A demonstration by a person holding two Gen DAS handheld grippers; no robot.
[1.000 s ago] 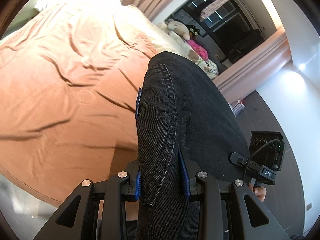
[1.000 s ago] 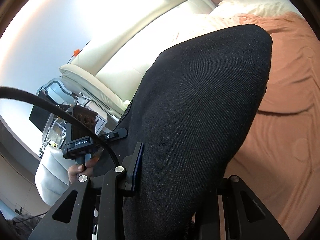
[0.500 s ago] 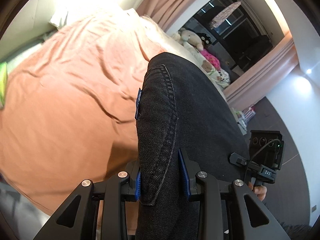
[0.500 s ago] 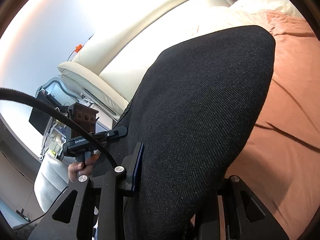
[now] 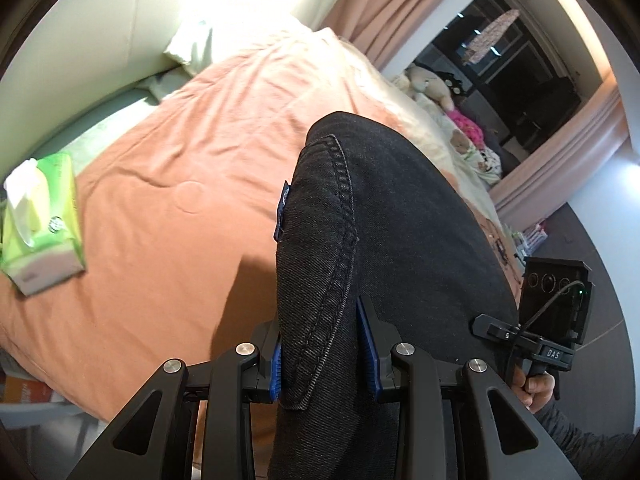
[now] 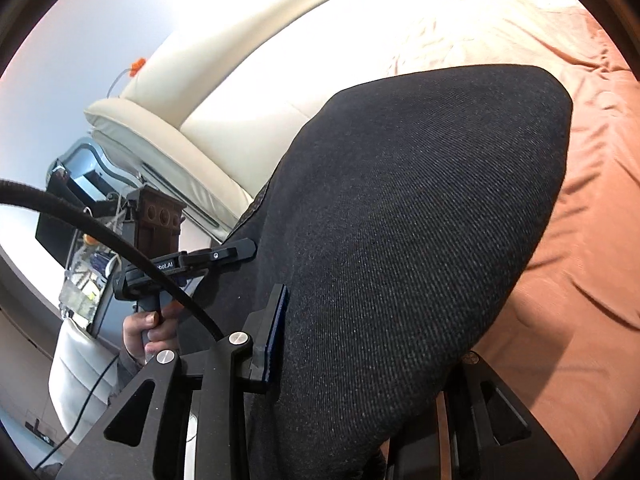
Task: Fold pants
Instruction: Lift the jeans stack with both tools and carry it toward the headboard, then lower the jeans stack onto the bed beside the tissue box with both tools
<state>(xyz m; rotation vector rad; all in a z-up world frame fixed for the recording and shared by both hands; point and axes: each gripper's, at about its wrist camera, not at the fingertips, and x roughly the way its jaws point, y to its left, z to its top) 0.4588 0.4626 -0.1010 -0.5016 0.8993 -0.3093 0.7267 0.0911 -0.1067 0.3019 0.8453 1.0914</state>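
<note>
Black denim pants (image 5: 384, 240) hang in the air above the bed, stretched between both grippers. My left gripper (image 5: 324, 356) is shut on a stitched pocket edge of the pants, blue pads pressing from both sides. In the right wrist view the pants (image 6: 420, 240) bulge over my right gripper (image 6: 360, 332), which is shut on the fabric; only its left blue pad shows, the other finger is hidden by cloth. Each view also shows the other gripper held in a hand, at the far side of the pants.
The bed (image 5: 180, 184) has a wrinkled salmon cover. A green tissue pack (image 5: 40, 216) lies at its left edge. Pillows (image 5: 192, 44) sit by the cream headboard (image 6: 248, 92). Stuffed toys (image 5: 436, 88) lie by the curtain. A nightstand with clutter (image 6: 80, 264) stands beside the bed.
Both grippers moved across over the bed with the pants still held. The tissue pack and headboard came into the left view; the bed's cover shifted right in the right view.
</note>
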